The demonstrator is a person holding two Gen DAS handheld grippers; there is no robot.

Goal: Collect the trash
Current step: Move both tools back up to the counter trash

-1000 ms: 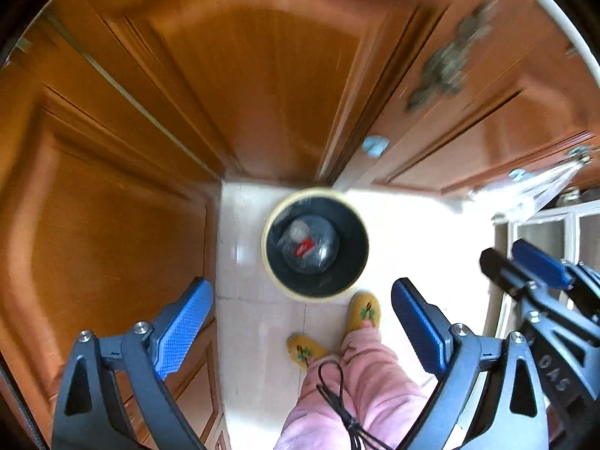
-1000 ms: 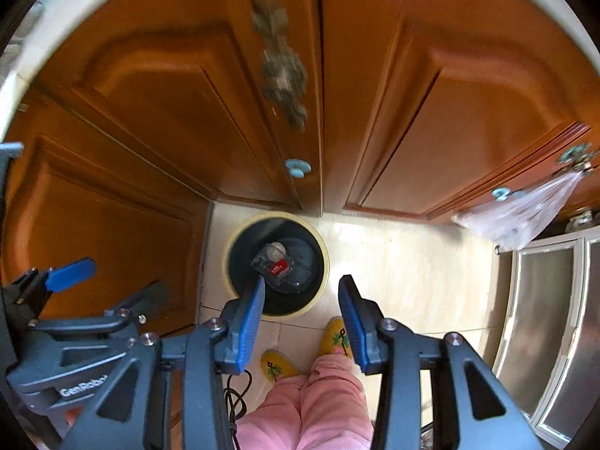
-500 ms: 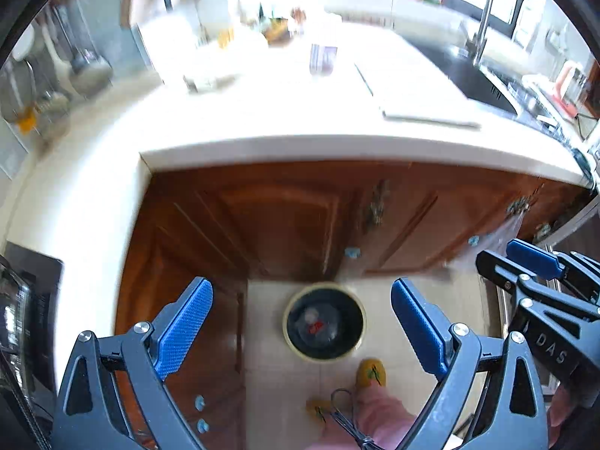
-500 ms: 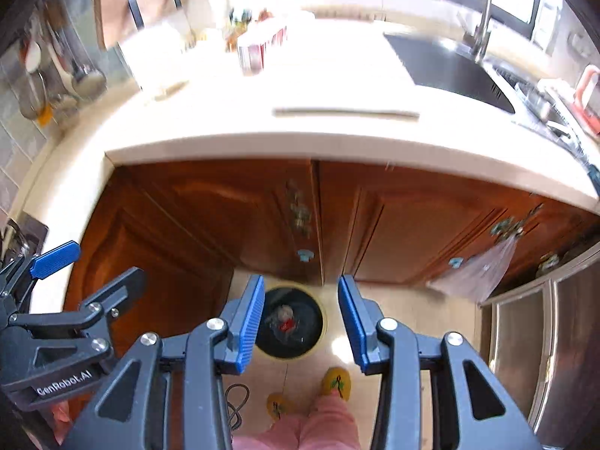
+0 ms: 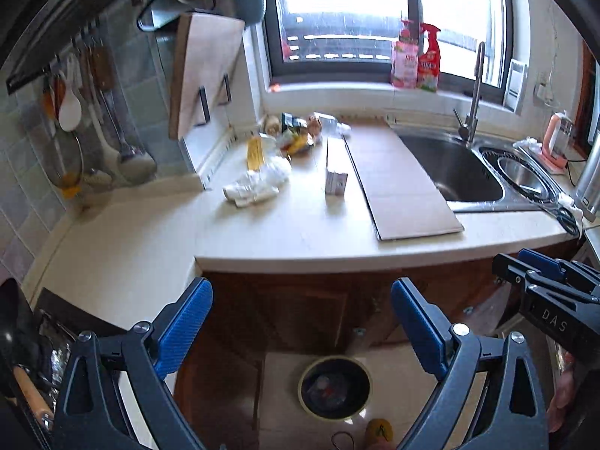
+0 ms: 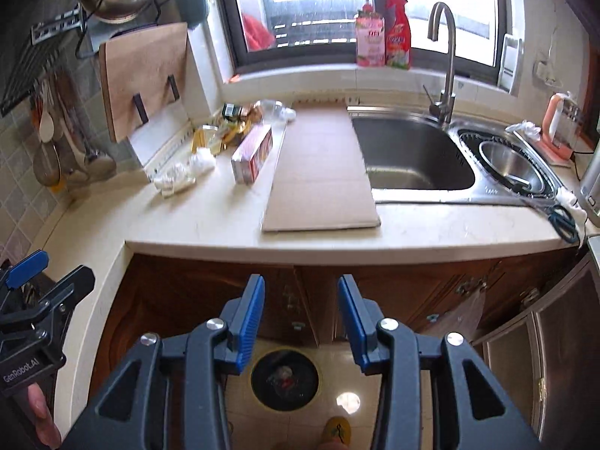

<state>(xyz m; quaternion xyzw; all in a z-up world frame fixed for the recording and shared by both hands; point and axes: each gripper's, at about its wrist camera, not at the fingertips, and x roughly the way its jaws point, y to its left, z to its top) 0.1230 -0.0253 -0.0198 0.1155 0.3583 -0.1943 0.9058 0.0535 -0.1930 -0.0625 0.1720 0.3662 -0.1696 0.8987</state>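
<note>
We are between pickups: our left gripper (image 5: 300,332) has its fingers spread wide and empty, our right gripper (image 6: 301,322) partly parted and empty, above one bin (image 6: 285,378) on the floor. Next we reach to the surface (image 5: 300,225), where, counting left to right, one crumpled white wad (image 5: 258,183), one wrapper pile (image 5: 296,135), one small box (image 5: 335,165) and one cardboard sheet (image 5: 397,183) lie.

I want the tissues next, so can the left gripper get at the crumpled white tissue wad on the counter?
Probably yes: the left gripper has open, empty jaws, and the crumpled white tissue wad lies uncovered on the counter with nothing between.
</note>
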